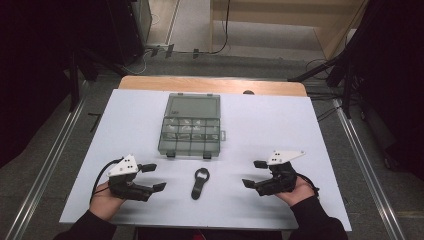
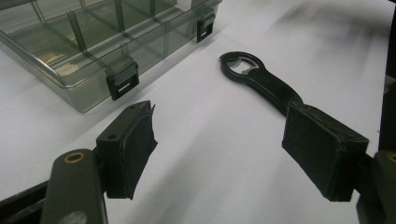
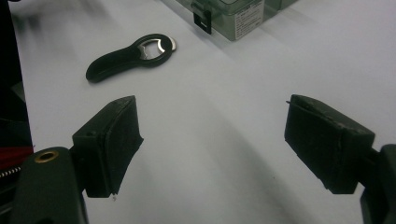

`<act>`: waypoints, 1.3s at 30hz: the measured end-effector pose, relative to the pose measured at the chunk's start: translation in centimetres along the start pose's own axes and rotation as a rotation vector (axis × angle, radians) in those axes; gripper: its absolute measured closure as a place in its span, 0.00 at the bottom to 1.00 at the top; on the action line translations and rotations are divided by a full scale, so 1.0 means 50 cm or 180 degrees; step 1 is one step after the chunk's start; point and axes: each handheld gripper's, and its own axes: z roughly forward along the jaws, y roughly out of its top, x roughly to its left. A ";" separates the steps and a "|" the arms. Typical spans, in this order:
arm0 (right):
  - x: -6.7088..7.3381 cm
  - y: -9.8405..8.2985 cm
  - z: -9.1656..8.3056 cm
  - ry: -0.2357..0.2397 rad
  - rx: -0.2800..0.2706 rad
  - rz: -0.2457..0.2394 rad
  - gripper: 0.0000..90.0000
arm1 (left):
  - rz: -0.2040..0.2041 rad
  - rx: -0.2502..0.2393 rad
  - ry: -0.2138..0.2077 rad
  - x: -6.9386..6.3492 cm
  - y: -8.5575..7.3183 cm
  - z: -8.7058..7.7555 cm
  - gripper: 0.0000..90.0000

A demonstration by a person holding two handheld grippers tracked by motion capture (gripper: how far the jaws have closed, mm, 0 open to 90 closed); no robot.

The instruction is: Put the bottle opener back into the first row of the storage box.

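We hold our left gripper (image 1: 154, 177) and right gripper (image 1: 254, 174) low over the white table (image 1: 280, 125), both with jaws wide apart and holding nothing. The black bottle opener (image 1: 199, 183) lies flat between them, just in front of the clear box (image 1: 191, 125).

Both sets of jaws stand wide apart with only bare white table (image 1: 280, 125) between and just ahead of their pads. Between the left gripper (image 1: 153, 177) and the right gripper (image 1: 254, 173) lies a black bottle opener (image 1: 199, 183), flat and low, touching neither. Beyond it, the closed clear compartment box (image 1: 191, 125) blocks the way forward from the fingertips; open surface runs past either side.
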 end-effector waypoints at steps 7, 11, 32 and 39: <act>0.005 0.015 0.016 0.0060 0.0034 -0.0045 0.21 | -0.0001 0.0005 0.0001 -0.001 0.000 0.001 0.27; 0.007 0.028 0.026 0.0088 0.0023 -0.0068 0.21 | 0.0005 0.0001 -0.0001 -0.001 0.000 0.001 0.27; 0.017 0.066 0.074 0.0203 0.0051 -0.0192 0.22 | -0.0004 -0.0012 0.0004 -0.001 -0.001 0.001 0.27; 0.025 0.078 0.088 0.0228 0.0091 -0.0232 0.22 | -0.0006 -0.0007 -0.0004 -0.001 -0.001 0.001 0.27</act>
